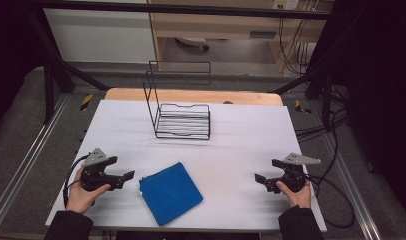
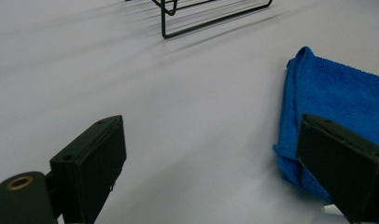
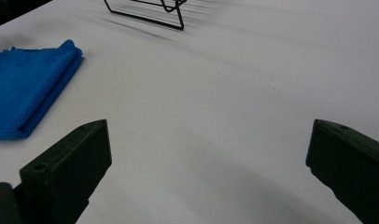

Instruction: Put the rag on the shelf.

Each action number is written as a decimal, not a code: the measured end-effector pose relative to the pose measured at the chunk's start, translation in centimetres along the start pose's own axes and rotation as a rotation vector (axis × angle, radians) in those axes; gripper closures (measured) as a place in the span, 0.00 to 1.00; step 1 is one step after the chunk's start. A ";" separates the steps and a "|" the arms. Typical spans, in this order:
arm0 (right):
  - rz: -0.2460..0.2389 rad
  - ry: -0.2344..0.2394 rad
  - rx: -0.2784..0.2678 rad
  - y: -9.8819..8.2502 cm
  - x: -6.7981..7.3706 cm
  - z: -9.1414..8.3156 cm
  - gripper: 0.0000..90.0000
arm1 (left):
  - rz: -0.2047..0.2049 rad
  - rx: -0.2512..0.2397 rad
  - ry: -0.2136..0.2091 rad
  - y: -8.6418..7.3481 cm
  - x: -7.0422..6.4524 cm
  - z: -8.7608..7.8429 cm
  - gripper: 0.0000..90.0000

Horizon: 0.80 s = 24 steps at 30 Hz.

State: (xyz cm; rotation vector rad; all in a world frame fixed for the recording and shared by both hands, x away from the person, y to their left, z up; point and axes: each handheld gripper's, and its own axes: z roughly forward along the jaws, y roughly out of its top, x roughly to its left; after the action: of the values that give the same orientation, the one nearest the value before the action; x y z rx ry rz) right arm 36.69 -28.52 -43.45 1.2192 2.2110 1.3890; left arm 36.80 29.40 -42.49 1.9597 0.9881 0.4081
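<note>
Folded blue towel (image 1: 170,193) lies flat near the table's front edge, just left of centre, with the left gripper (image 1: 127,176) just beside its left corner and the right gripper (image 1: 260,178) well apart toward the front right corner, both with jaws spread wide and empty. A clean pick probably means sliding one jaw low under the towel's folded edge before pinching. Bare white table (image 1: 241,135) stretches between towel and the wire rack (image 1: 183,120) near the back edge, giving open room.

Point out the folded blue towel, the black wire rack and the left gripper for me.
folded blue towel (image 1: 170,192), high view, middle of its top face.
black wire rack (image 1: 183,121), high view, the low barred shelf.
left gripper (image 1: 127,178), high view, midway between its fingertips.
</note>
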 end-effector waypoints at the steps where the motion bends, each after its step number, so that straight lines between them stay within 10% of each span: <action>1: 0.001 0.000 -0.002 0.0 0.0 0.0 0.01 | 0.004 0.003 0.002 0.1 0.0 0.0 0.10; 24: -0.039 0.021 0.052 0.8 2.2 1.9 0.01 | 0.031 0.118 -0.053 1.0 -3.9 2.2 0.37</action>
State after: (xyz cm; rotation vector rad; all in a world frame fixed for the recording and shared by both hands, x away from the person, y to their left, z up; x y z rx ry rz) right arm 36.85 -25.52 -43.30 1.1775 2.2861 1.3431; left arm 36.16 24.90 -42.56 2.0830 0.9683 0.3200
